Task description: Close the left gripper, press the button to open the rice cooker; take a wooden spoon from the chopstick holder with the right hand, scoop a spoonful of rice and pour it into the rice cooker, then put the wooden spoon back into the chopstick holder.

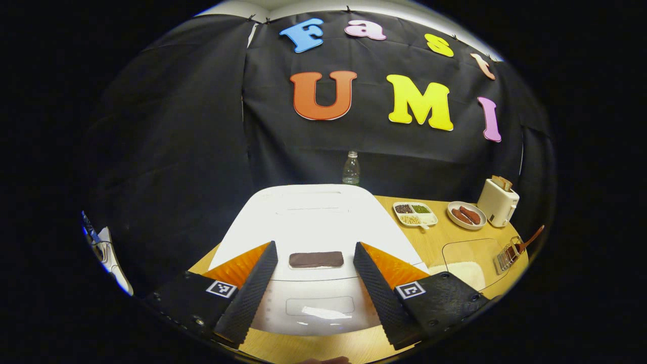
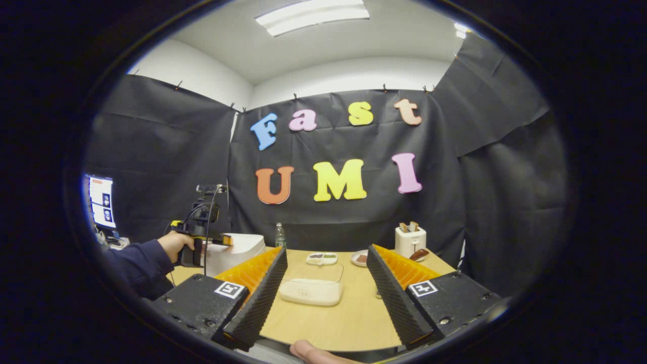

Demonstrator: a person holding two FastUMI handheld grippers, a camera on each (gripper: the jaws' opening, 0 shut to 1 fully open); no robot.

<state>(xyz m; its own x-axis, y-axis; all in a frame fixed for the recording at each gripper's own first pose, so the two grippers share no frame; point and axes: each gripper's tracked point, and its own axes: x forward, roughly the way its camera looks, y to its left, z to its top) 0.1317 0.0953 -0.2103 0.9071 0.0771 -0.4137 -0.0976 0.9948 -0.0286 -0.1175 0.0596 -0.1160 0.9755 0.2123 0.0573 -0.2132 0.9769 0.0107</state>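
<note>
So your left gripper (image 1: 316,285) hangs spread wide over the shut rice cooker (image 1: 313,217), button (image 1: 316,259) unpressed; everything's left to do. Your right gripper (image 2: 326,298) gapes empty above the wooden table (image 2: 349,316). The wooden spoon (image 1: 530,240) waits in its holder (image 1: 507,255) far right, black cloth behind.

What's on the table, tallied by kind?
Rice cooker: 1
Water bottle: 1
Divided snack tray: 1
Sausage plate: 1
Toaster: 1
Clear rice container: 1
Chopstick holder: 1
Wooden spoon: 1
Total: 8
</note>
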